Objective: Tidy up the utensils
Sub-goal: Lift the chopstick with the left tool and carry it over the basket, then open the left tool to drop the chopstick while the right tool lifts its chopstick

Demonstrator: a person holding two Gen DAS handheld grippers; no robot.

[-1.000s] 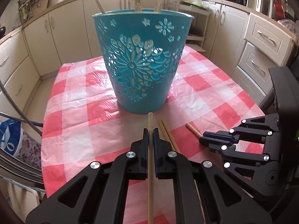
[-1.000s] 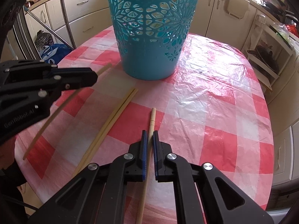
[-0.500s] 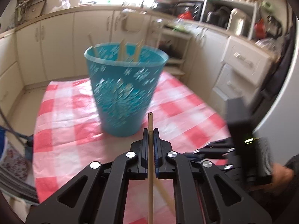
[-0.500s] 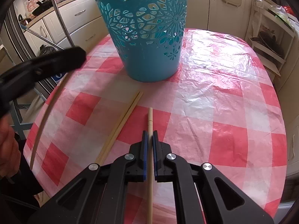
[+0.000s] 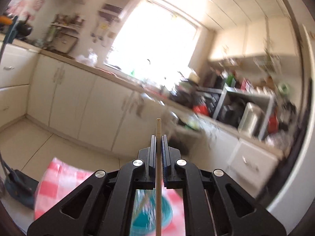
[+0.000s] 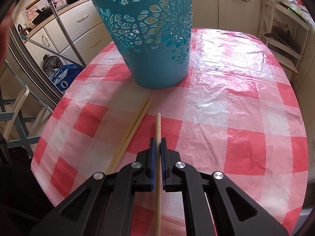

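My left gripper (image 5: 158, 137) is shut on a wooden chopstick (image 5: 158, 126) and points level at the kitchen cabinets, high above the table. The teal cut-out basket (image 5: 165, 214) shows blurred far below, between the gripper's arms. My right gripper (image 6: 158, 140) is shut on a second wooden chopstick (image 6: 158, 123), angled down over the red-and-white checked tablecloth (image 6: 232, 106). The teal basket (image 6: 157, 39) stands beyond its tip. A pair of chopsticks (image 6: 135, 125) lies on the cloth just left of the right gripper.
Cream cabinets (image 5: 65, 94) and a cluttered counter (image 5: 226, 102) line the far wall under a bright window. A metal rack (image 6: 65, 41) and a blue bag (image 6: 63, 76) stand left of the table. A white shelf unit (image 6: 283, 29) stands at the right.
My left gripper has risen with its chopstick and tipped up to level, so the basket dropped from the middle of its view to the bottom. The right gripper stayed almost still.
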